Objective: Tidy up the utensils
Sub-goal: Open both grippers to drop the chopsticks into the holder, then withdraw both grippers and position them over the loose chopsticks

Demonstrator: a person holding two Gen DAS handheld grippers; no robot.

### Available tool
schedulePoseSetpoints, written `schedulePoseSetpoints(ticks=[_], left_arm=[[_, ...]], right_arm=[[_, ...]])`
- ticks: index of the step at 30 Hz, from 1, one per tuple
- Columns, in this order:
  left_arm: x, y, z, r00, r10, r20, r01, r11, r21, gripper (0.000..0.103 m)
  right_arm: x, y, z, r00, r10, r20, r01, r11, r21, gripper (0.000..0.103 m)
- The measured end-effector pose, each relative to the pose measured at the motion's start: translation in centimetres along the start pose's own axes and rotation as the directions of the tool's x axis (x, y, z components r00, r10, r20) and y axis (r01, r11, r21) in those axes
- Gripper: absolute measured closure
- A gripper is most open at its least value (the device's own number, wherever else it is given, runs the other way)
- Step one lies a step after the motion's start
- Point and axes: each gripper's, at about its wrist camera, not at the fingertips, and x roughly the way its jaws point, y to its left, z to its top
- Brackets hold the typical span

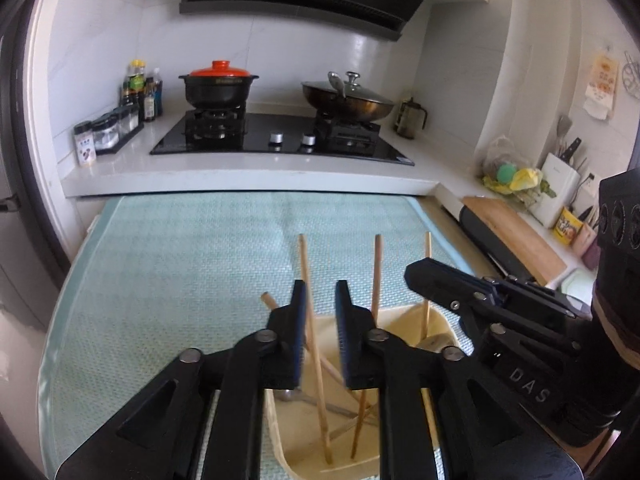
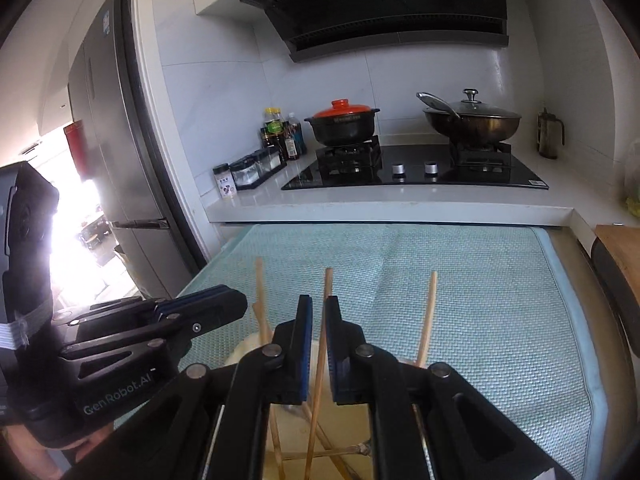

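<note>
A cream utensil holder stands on the teal mat, with several wooden chopsticks leaning upright in it. It also shows in the right wrist view. My left gripper is above the holder, jaws slightly apart, one chopstick running along the left finger. My right gripper hovers over the holder, jaws nearly closed with a chopstick in the narrow gap. Each gripper shows in the other's view: the right gripper and the left gripper.
A gas hob on the white counter beyond the mat carries a black pot with a red lid and a lidded wok. Seasoning bottles stand left. A wooden cutting board lies right. A fridge stands left.
</note>
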Motion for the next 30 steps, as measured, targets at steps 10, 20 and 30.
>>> schedulePoseSetpoints(ticks=[10,20,30], left_arm=[[-12.0,0.8,-3.6,0.995,0.091,0.026,-0.093,0.991,0.092,0.004],[-18.6,-2.1,-20.1,0.984,0.074,-0.161,-0.066,0.996,0.058,0.003],[-15.9,-6.3,-26.5,0.976,-0.039,-0.213,0.022,0.996,-0.082,0.004]], right_arm=[[-12.3,1.9,-0.2,0.997,-0.049,0.06,0.055,0.993,-0.108,0.057],[-23.1,2.4,-16.7,0.983,-0.181,-0.034,0.178,0.98,-0.085,0.053],[-26.1,0.0,-28.9,0.955,-0.201,-0.219,0.225,0.97,0.093,0.071]])
